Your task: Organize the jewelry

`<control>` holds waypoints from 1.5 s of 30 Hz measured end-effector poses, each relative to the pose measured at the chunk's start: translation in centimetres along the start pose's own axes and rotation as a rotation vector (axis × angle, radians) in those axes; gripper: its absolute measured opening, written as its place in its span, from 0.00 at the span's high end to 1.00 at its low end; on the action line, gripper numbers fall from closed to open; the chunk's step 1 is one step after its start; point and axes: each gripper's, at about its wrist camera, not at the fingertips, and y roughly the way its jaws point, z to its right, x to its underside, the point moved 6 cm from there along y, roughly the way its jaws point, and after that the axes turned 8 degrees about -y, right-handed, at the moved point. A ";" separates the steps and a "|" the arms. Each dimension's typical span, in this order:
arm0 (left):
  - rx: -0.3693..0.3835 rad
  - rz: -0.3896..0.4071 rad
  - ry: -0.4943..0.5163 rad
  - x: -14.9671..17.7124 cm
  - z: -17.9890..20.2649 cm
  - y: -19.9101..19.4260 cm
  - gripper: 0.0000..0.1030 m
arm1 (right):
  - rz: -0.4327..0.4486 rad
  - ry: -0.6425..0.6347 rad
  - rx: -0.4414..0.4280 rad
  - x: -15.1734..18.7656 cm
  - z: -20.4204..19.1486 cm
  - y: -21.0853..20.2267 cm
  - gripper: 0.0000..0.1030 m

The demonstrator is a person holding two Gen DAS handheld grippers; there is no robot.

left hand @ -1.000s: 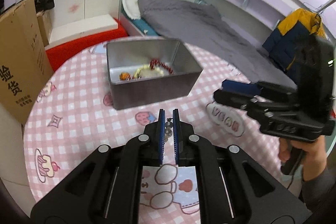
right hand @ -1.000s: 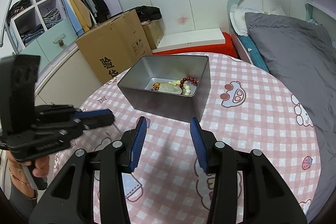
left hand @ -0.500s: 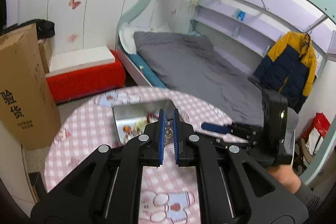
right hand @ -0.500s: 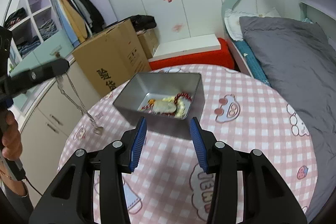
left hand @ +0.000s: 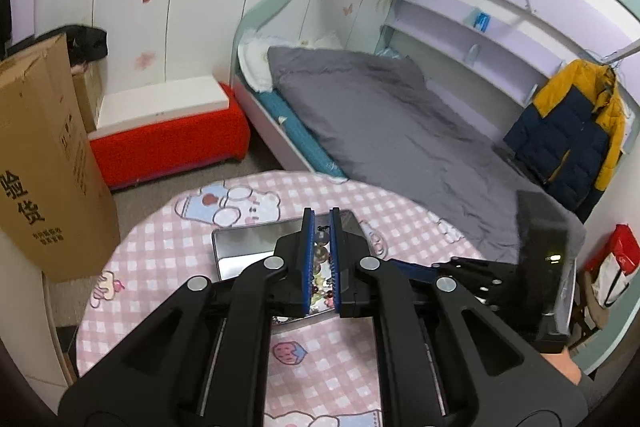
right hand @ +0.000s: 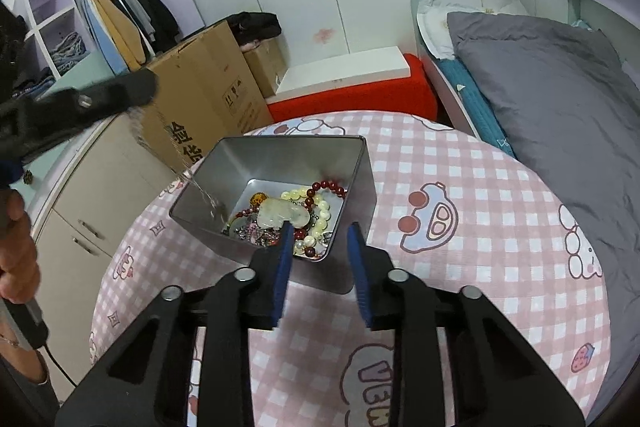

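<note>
Left gripper (right hand: pixel 136 95) sat at upper left of the right wrist view, its fingers pressed together on a thin silver chain (right hand: pixel 200 189) that hung slanting down and right, its blurred lower end just inside the left wall of the metal tin (right hand: pixel 362 163). In the left wrist view the chain (left hand: pixel 320 251) showed between the nearly closed blue pads, with the tin below. Likely risk: the chain was swinging, so letting go now could drape it over the tin's left rim or drop it on the checked tablecloth (right hand: pixel 460 163); it could also tangle with the red bead bracelet (right hand: pixel 326 187) and pale stone pendant (right hand: pixel 282 213) piled at centre. Right gripper (right hand: pixel 320 267), lower centre, was spread wide and held nothing, its tips close to the tin's near wall; a nudge could shift the tin. Open cloth lay to the right of the tin; the table edge curved close on the left.
</note>
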 end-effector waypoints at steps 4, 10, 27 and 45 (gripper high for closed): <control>-0.007 -0.044 -0.022 1.1 -0.8 2.2 0.93 | -0.006 -0.015 0.019 -0.1 -0.1 0.2 0.86; -0.036 -0.096 -0.037 2.4 -1.5 4.5 0.93 | -0.010 -0.023 0.030 -0.1 0.0 0.2 0.91; -0.143 -0.135 -0.029 4.6 -1.8 5.9 0.36 | 0.008 -0.006 0.011 -0.1 0.2 -0.2 0.88; -0.367 0.269 0.082 8.3 2.8 -12.5 0.13 | 0.291 -0.104 0.106 2.2 -5.9 -15.7 0.40</control>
